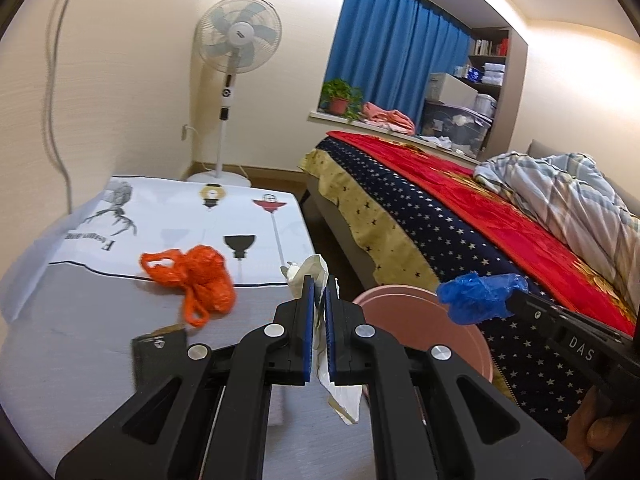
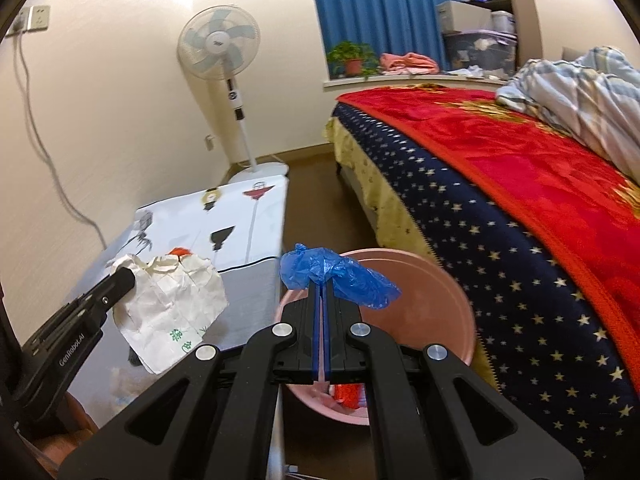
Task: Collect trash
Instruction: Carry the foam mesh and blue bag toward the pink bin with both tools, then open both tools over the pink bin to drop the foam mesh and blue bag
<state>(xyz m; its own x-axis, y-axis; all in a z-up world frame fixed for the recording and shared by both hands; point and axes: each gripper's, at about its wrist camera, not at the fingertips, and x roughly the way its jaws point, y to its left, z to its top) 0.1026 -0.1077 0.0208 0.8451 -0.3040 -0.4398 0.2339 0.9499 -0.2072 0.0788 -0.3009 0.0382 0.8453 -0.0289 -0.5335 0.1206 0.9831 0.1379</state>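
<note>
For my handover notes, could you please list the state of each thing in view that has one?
Left gripper: shut on the crumpled paper.
Right gripper: shut on the blue bag, above the bin.
Pink bin: open, some trash inside.
Orange bag: crumpled, lying on the table.
Fan: blades look still.
Curtain: drawn.

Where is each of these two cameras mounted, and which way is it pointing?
Left wrist view: sits on the left gripper, looking along its fingers shut on crumpled white paper, over the table with an orange plastic bag; a hand shows lower right.
Right wrist view: sits on the right gripper, shut on a blue plastic bag above the pink bin.
Shared: bin, fan, bed, each other's gripper.
</note>
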